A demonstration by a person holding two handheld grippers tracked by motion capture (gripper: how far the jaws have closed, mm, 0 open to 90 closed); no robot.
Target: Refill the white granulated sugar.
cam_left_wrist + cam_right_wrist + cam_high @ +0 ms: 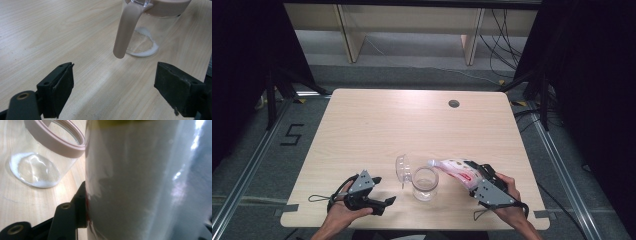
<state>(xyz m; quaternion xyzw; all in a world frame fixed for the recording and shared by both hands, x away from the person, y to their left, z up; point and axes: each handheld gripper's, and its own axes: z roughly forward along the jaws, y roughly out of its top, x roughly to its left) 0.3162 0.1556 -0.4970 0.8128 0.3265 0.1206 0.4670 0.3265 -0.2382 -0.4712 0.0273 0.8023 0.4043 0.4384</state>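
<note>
Left tool (379, 192) released, idle at tabletop's 7 o'clock; right tool (473, 181) clenched mid-body on soft, slippery pouch (455, 170), spout over fragile glass jar (425, 184).

This looks like a lab or recording studio rather than a home. A plain light-wood worktop (412, 125) stands alone on grey flooring, flanked by black curtains (242, 60) and black stands (272, 95). Metal rails (252, 165) run along the floor, black tape marks (292, 135) are stuck to it, and loose cables (504, 35) hang beside bare wooden furniture (412, 25) behind.
</note>
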